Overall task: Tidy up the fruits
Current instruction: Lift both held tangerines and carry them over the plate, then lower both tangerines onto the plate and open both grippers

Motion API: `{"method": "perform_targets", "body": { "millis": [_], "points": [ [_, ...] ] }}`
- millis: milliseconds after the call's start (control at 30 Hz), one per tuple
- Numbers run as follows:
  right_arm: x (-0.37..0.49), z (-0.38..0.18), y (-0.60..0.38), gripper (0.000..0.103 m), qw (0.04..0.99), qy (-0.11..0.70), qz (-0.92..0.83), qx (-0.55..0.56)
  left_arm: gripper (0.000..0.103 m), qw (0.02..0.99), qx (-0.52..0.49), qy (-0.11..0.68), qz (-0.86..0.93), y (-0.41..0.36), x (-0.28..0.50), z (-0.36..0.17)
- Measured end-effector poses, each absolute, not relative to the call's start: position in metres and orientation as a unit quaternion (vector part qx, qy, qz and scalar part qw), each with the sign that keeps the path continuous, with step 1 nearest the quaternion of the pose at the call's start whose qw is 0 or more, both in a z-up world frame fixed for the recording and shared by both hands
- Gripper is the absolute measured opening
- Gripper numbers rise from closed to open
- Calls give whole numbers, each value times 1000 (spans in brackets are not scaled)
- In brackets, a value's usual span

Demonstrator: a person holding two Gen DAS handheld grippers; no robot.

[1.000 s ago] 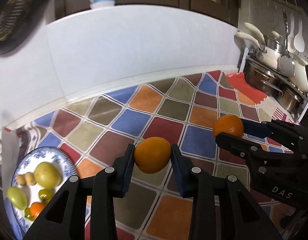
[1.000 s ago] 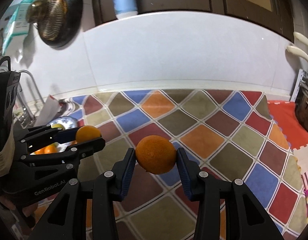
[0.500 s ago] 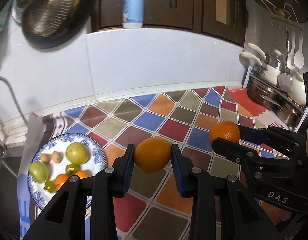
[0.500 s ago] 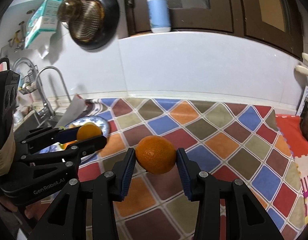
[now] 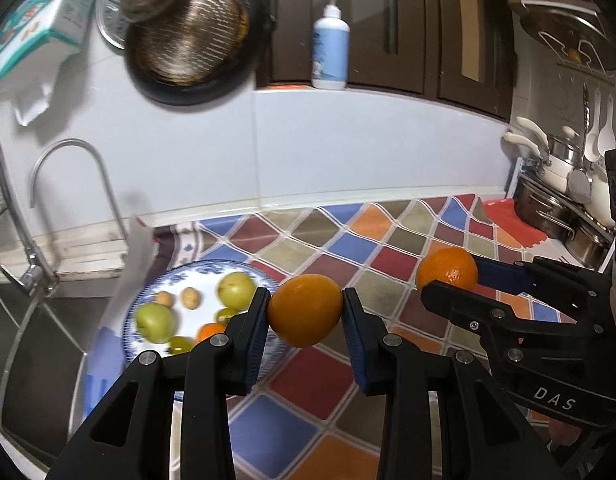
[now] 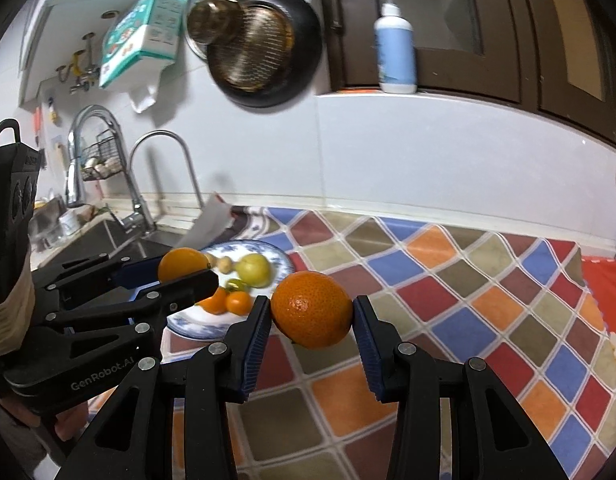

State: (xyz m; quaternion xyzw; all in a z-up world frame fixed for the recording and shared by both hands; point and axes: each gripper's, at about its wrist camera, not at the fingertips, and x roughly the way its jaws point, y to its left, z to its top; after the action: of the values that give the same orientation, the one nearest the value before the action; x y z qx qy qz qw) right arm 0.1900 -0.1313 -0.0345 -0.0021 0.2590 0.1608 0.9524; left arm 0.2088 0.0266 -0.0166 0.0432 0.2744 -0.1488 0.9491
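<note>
Left tool [image 5: 304, 310] pinches smooth orange [image 5: 305, 309] across its middle; right tool [image 6: 312, 314] pinches dimpled orange [image 6: 313, 309] likewise; both look light, firm, round, roll-prone; plate [image 5: 148, 300] lower left.

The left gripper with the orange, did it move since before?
Yes. The left gripper rose and tipped up: the wall pan and faucet, unseen before, now show, and the plate sits closer.

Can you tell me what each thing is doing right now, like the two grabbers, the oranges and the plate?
left gripper: shut on the smooth orange.
smooth orange: held in the air.
right gripper: shut on the dimpled orange.
dimpled orange: held in the air.
blue-patterned plate: on the cloth, holding green and small orange fruits.
pump bottle: upright on the ledge.
</note>
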Motion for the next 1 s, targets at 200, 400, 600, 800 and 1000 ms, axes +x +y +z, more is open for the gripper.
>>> {"method": "perform_targets", "body": {
  "millis": [200, 400, 600, 800, 1000],
  "points": [
    [189, -31, -101, 43, 951, 253, 178, -8, 36, 953, 44, 267, -133, 58, 204, -13],
    [193, -31, -70, 43, 948, 251, 194, -14, 36, 955, 42, 268, -117, 87, 206, -15],
    [204, -35, -44, 43, 943, 257, 210, -17, 36, 955, 48, 274, -106, 112, 216, -20],
    [224, -43, -22, 43, 937, 272, 221, -16, 36, 951, 52, 286, -108, 128, 234, -30],
    [251, -59, -10, 43, 930, 296, 216, -20, 36, 945, 54, 302, -116, 134, 259, -45]
  ]
}}
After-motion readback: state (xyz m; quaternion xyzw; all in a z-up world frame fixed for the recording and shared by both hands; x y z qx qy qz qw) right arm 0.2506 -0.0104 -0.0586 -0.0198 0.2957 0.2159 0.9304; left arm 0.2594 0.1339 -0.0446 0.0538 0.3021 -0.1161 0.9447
